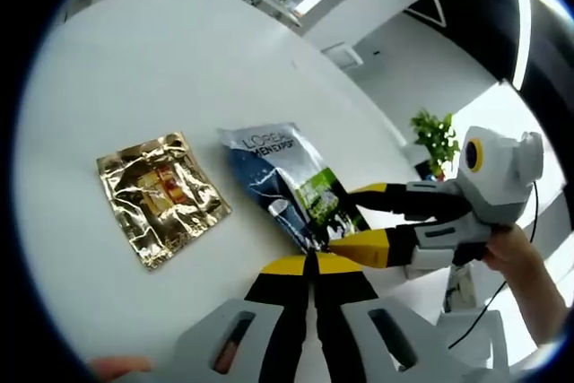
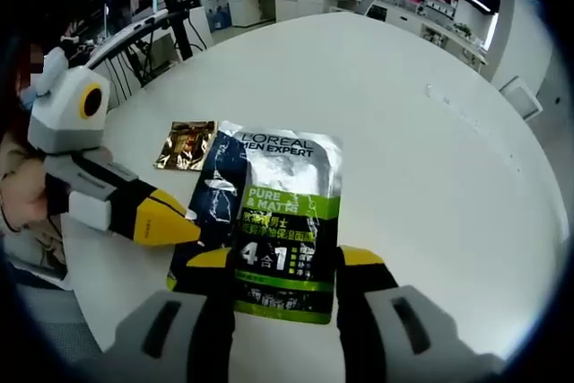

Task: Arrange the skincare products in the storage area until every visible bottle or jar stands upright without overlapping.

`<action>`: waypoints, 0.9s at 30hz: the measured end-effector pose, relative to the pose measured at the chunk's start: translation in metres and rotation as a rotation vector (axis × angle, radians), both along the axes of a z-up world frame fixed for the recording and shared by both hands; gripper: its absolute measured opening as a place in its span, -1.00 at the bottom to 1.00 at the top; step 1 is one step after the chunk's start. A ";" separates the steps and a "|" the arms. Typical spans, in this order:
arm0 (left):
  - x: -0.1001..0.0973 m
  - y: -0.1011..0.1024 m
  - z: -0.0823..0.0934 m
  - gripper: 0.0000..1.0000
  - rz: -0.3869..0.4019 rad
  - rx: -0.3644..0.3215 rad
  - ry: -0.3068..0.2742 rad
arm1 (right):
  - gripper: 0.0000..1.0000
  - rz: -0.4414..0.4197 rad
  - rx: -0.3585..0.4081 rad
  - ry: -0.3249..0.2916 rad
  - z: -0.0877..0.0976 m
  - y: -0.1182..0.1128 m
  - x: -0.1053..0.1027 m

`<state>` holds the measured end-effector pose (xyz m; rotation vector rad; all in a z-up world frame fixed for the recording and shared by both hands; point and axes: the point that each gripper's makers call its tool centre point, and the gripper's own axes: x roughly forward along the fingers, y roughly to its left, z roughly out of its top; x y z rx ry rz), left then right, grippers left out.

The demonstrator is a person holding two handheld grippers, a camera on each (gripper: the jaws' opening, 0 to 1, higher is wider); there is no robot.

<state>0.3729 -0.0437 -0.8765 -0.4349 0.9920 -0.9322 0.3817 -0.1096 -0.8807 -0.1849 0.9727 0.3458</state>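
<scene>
Left gripper [image 1: 311, 262]: black-and-yellow jaws are sitting pressed together at 6 o'clock of the left gripper view, tips touching the near corner of the glossy silver, navy and green foil sachet [image 1: 289, 184] printed "L'OREAL MEN EXPERT". Can't tell if they are pinching the sachet edge or just meeting on it.

Right gripper [image 2: 278, 268]: jaws are standing wide apart at 6 o'clock of the right gripper view, one on each side of the sachet's [image 2: 273, 221] lower end. Foil is lying between them, not clamped. In the left gripper view this gripper [image 1: 345, 220] is coming in from 3 o'clock, yellow tips straddling the sachet's end, a person's hand [image 1: 513, 253] holding the grey body.

Sachet is lying flat on the smooth white round bench [image 1: 134, 69], slightly wrinkled, reflective. Green band is reading "PURE & MATTE", with "4 in 1" below.

Crinkled gold foil square packet [image 1: 161, 196] is lying flat at 9 o'clock of the sachet in the left gripper view, near it but apart. In the right gripper view the same packet [image 2: 186, 144] is sitting at 11 o'clock, just beside the sachet's top corner.

Left gripper [image 2: 193, 229] in the right gripper view: entering from 9 o'clock, yellow tip resting on the sachet's navy side.
</scene>
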 end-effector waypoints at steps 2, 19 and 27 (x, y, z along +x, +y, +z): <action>0.000 0.002 0.001 -1.00 0.005 -0.014 0.003 | -0.15 0.003 -0.005 0.001 0.002 0.002 -0.001; -0.001 0.021 0.034 -1.00 0.014 -0.063 -0.097 | -0.27 0.102 -0.047 -0.097 0.039 0.022 -0.011; -0.010 0.031 0.051 -1.00 0.000 -0.077 -0.154 | -0.36 0.080 -0.004 -0.169 0.063 0.032 -0.029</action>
